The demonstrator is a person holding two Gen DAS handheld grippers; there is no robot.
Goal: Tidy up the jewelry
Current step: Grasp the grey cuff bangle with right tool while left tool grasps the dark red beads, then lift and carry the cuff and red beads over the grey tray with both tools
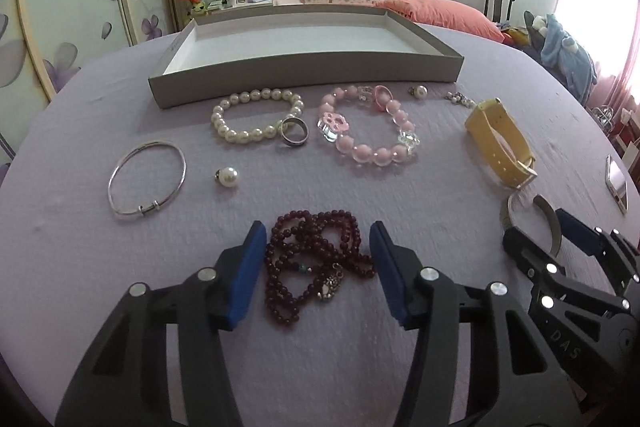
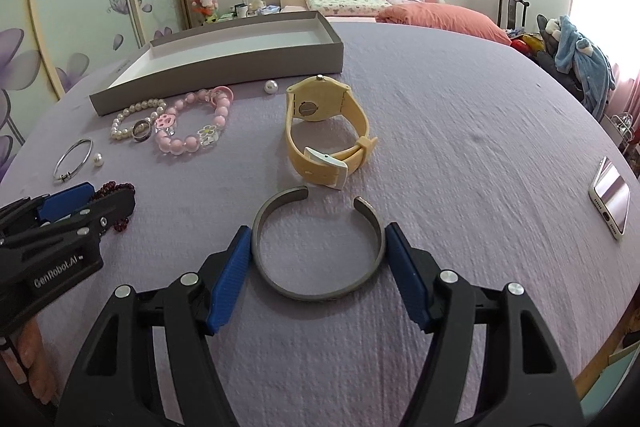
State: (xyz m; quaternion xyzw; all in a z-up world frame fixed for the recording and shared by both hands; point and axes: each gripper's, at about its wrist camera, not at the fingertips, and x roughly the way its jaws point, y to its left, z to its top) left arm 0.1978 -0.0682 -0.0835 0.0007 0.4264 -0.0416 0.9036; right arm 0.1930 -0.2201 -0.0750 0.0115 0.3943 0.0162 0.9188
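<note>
A dark red bead necklace [image 1: 316,259] lies bunched on the lilac cloth between the blue pads of my left gripper [image 1: 318,231]. The pads stand close at each side without clearly pressing it. My right gripper [image 2: 319,229] is shut on a grey open cuff bangle [image 2: 316,291], one pad against each side, and the cuff lies flat on the cloth. Beyond it stands a yellow watch [image 2: 324,123]. The grey tray [image 1: 304,67] with a white floor sits at the far side. In front of it lie a pearl bracelet [image 1: 256,115], a pink bead bracelet [image 1: 372,143], a dark ring [image 1: 294,133] and a thin silver bangle [image 1: 148,179].
Loose pearls [image 1: 228,177] [image 1: 419,91] lie among the jewelry. A phone [image 2: 610,197] rests near the table's right edge. A hand shows at the lower left of the right wrist view. A bed, a wardrobe and a chair with clothes stand beyond the round table.
</note>
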